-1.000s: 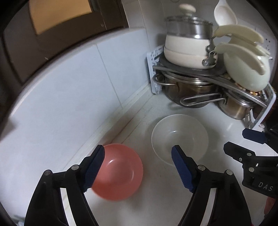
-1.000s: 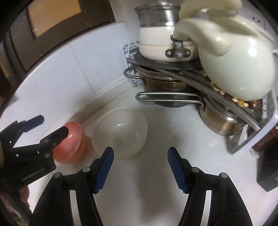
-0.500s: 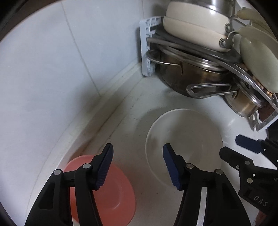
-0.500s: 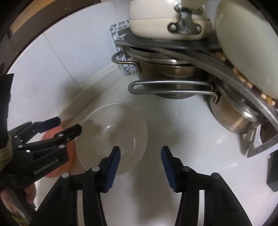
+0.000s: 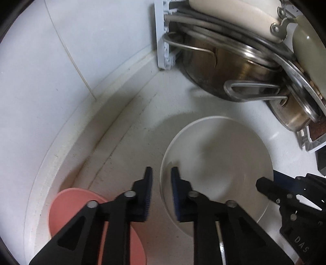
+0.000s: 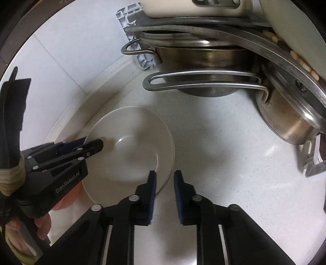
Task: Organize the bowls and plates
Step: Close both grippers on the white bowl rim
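left claw (image 5: 161,191): narrow gap kept, white bowl's (image 5: 222,161) left rim straddled, not clamped
right claw (image 6: 165,193): narrow gap, right rim straddled
pink bowl (image 5: 67,205): seen left of left claw, on counter (image 6: 234,155)
pots (image 6: 203,61): racked ahead

Your left gripper (image 5: 161,193) covers much of the pink bowl (image 5: 67,205), whose lower part the frame's bottom edge cuts off. In the right wrist view only an orange sliver shows behind it. The cream pot (image 6: 183,8) runs past the top edge.
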A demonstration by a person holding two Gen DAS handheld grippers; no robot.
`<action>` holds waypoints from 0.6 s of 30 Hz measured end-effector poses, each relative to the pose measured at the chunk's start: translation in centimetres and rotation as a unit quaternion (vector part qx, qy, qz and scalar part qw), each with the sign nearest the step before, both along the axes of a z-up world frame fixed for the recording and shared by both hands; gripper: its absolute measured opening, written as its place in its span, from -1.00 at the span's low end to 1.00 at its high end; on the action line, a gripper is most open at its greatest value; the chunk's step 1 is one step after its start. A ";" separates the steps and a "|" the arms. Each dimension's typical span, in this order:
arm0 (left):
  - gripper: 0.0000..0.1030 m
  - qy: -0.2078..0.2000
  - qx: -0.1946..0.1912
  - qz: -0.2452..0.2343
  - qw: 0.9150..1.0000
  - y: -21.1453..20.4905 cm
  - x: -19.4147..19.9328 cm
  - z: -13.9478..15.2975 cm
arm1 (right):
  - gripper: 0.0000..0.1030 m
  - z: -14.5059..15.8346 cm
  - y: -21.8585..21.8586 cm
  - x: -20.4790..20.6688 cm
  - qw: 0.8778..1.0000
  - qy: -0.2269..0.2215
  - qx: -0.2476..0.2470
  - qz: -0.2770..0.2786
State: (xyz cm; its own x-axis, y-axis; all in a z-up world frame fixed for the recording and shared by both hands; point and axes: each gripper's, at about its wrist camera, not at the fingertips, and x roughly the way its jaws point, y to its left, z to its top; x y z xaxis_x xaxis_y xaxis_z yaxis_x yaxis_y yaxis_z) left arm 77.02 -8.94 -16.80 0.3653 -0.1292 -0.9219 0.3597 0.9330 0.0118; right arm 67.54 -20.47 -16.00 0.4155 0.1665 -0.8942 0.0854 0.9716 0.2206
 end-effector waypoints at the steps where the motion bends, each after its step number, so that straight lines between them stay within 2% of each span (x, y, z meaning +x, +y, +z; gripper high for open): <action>1: -0.78 0.004 -0.002 0.001 1.000 0.1 0.1 -0.1 | -0.72 0.0 0.0 0.0 1.000 -0.001 -0.001 -0.001; 10: -0.82 0.008 -0.012 0.015 1.000 0.6 -0.7 0.5 | -0.77 0.3 0.1 0.4 1.000 0.006 0.003 -0.008; 14: -0.82 0.014 -0.013 0.026 0.999 1.0 -1.5 1.3 | -0.78 1.1 0.1 -0.2 1.000 0.004 0.008 -0.005; 18: -0.83 0.003 -0.009 0.029 1.000 1.2 -3.3 2.8 | -0.78 2.5 0.2 -1.6 1.000 -0.002 0.015 0.002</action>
